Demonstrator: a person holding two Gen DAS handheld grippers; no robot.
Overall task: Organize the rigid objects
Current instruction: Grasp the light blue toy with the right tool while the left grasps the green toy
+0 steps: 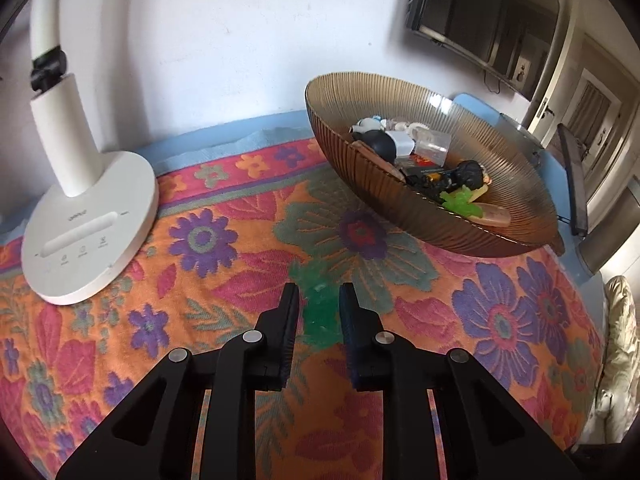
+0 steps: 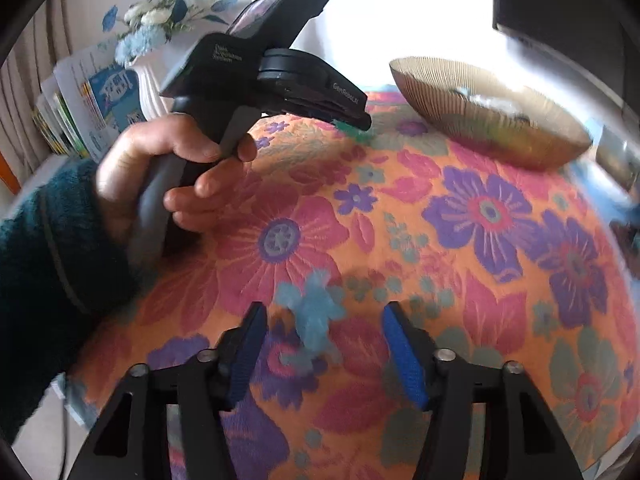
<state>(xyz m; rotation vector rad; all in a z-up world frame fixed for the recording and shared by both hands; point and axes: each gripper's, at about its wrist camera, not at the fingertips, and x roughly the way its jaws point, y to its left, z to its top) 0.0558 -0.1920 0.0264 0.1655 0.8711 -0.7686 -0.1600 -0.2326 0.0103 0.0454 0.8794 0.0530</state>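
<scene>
The left tool (image 1: 319, 294) straddles a green toy figure (image 1: 319, 312), jaws narrow, ready to grip. The right tool (image 2: 322, 316) gapes wide around a blue toy figure (image 2: 314, 316), both probably bound for the ribbed bowl (image 1: 500, 236).

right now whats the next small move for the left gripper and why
Probably close the left gripper on the green toy: its fingers sit either side of the toy, gaps still showing, on the floral cloth. The brown bowl, holding other small things, looks like the destination.

Floral cloth (image 1: 248, 240) w/ lamp (image 1: 88, 224), bowl (image 1: 420, 216), green toy (image 1: 320, 312), blue toy (image 2: 316, 316).
</scene>
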